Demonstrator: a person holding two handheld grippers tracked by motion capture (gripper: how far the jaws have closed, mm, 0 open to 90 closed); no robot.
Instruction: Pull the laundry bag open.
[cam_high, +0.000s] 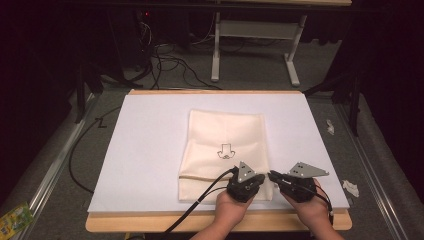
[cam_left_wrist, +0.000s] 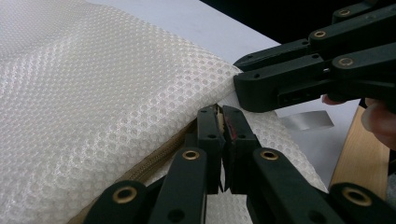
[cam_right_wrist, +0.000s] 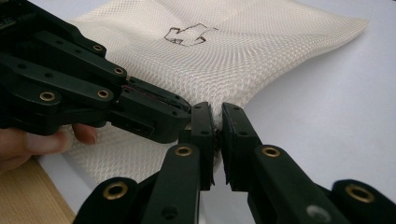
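Both grippers are meeting at the near right corner of the mesh bag (cam_high: 226, 150), which is lying flat on the white sheet (cam_high: 145, 150). Left gripper (cam_left_wrist: 222, 112) is pinching the bag's zipper (cam_left_wrist: 154, 163) end. Right gripper (cam_right_wrist: 214, 119) is clamping the mesh edge just beside it, tips nearly touching.

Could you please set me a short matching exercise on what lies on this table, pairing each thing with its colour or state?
Things:
1. mesh bag
2. zipper
3. paper sheet
4. left gripper

Descriptions:
a. white, covering the table
b. tan, along the bag's near edge
c. cream, with a small black drawing
d. black, shut on the bag

Pairs: 1-c, 2-b, 3-a, 4-d
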